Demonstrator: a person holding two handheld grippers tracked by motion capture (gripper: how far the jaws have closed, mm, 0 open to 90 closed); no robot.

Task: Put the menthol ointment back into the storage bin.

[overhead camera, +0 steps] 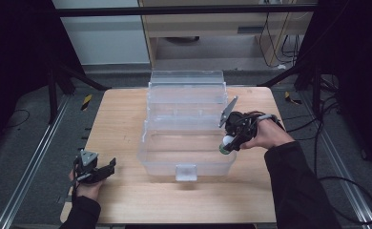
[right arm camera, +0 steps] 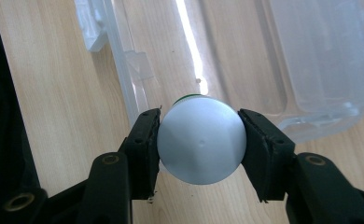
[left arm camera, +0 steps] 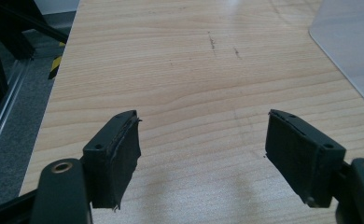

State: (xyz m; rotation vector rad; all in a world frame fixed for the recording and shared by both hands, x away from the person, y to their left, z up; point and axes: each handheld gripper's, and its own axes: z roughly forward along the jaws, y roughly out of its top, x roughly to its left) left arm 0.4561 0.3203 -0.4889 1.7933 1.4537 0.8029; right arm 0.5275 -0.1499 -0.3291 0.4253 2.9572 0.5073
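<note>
right gripper view looks down on a white bottle (right arm camera: 201, 142) with a green edge, clamped between the right gripper (right arm camera: 199, 140) pads, above the near wall of a clear plastic box (right arm camera: 124, 79). high view puts it over the box's right front corner. left gripper (left arm camera: 201, 156) rests on the wooden table (left arm camera: 189, 79), jaws apart, nothing between them.

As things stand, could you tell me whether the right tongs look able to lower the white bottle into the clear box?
Probably yes. The right tongs grip the white bottle at the clear box's open right edge, and the lid is folded back, so nothing blocks the way in.
</note>
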